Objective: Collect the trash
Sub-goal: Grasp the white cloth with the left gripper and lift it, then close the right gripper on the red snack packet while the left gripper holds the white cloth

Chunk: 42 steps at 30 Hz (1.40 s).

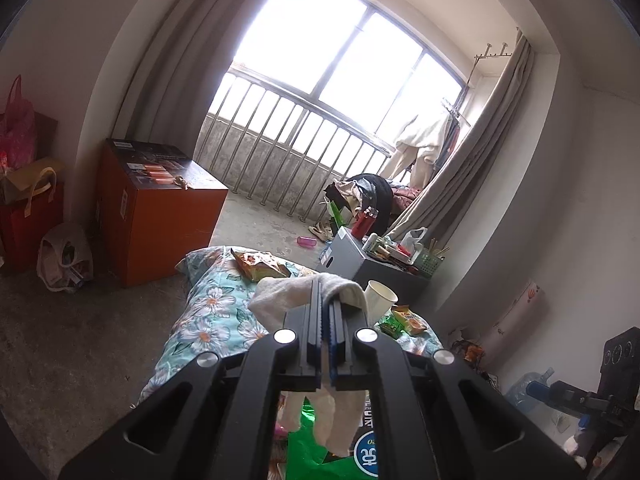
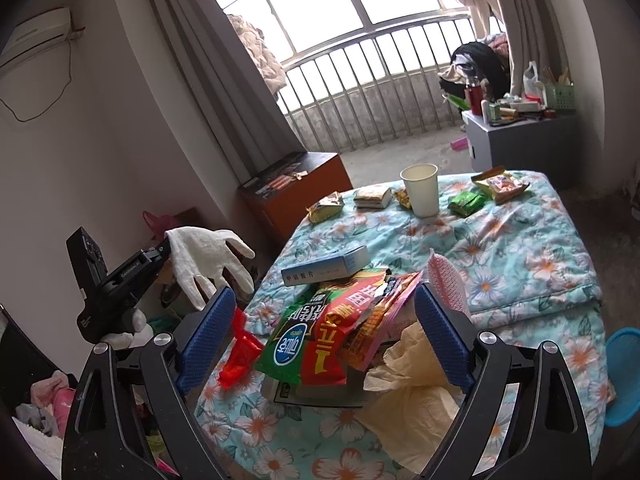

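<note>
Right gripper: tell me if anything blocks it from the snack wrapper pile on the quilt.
Nothing visible does. The right gripper is open, its blue pads either side of the snack wrapper pile on the floral quilt. A small white box lies behind the pile, and crumpled tissue lies beside it, near the right pad.

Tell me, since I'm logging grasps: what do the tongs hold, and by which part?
The left tongs are shut on a white glove, pinched at its cuff edge. The right tongs are open over the wrappers, holding nothing.

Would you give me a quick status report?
Left gripper shut on white glove. Right gripper open over wrapper pile. Cup beyond.
</note>
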Motion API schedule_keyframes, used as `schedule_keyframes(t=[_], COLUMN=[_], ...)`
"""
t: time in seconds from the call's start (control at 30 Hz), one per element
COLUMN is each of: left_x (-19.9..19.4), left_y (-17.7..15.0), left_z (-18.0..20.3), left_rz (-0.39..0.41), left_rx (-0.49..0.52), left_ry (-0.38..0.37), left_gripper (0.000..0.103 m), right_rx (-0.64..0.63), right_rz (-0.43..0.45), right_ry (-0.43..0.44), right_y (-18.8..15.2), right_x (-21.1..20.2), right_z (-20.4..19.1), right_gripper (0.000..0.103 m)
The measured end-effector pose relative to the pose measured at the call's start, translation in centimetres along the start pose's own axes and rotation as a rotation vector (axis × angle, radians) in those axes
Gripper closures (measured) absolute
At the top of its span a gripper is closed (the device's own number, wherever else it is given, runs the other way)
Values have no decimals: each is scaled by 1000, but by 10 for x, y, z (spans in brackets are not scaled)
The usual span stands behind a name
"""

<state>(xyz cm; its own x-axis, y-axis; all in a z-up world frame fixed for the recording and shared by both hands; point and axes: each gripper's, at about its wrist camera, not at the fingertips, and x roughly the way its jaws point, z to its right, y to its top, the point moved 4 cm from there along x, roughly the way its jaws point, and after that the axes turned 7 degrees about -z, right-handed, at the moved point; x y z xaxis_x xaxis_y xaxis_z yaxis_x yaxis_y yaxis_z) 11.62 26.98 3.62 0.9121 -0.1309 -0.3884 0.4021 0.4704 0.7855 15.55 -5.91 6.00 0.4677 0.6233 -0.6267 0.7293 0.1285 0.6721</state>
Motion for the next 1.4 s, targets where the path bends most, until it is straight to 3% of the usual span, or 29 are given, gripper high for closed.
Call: schedule_keyframes(t=[0.37, 0.53, 0.73, 0.87, 1.07, 1.2, 1.4], left_x=[-27, -72, -120, -136, -144, -138, -123], left_y=[-8, -9, -25, -39, -50, -52, -57], left_z=[-26, -39, -66, -78, -97, -112, -127], left_rz=[5, 51, 61, 59, 47, 29, -10], left_rx=[-83, -51, -40, -33, -45, -70, -97], left_ry=[-63, 25, 239, 317, 334, 325, 314], left_gripper=[101, 101, 101, 101, 101, 101, 101], right_rx=[-33, -129, -359, -542, -822, -898, -936], right_rz=[-83, -153, -279, -318, -265, -265, -273], right_ry=[97, 154, 216, 145, -92, -183, -252], right_y=[-2, -27, -82, -121, -157, -167, -173], right_x=[37, 53, 94, 132, 178, 198, 220], right_z=[-26, -63, -131, -167, -184, -181, -175], right_gripper=[26, 26, 28, 40, 54, 61, 69])
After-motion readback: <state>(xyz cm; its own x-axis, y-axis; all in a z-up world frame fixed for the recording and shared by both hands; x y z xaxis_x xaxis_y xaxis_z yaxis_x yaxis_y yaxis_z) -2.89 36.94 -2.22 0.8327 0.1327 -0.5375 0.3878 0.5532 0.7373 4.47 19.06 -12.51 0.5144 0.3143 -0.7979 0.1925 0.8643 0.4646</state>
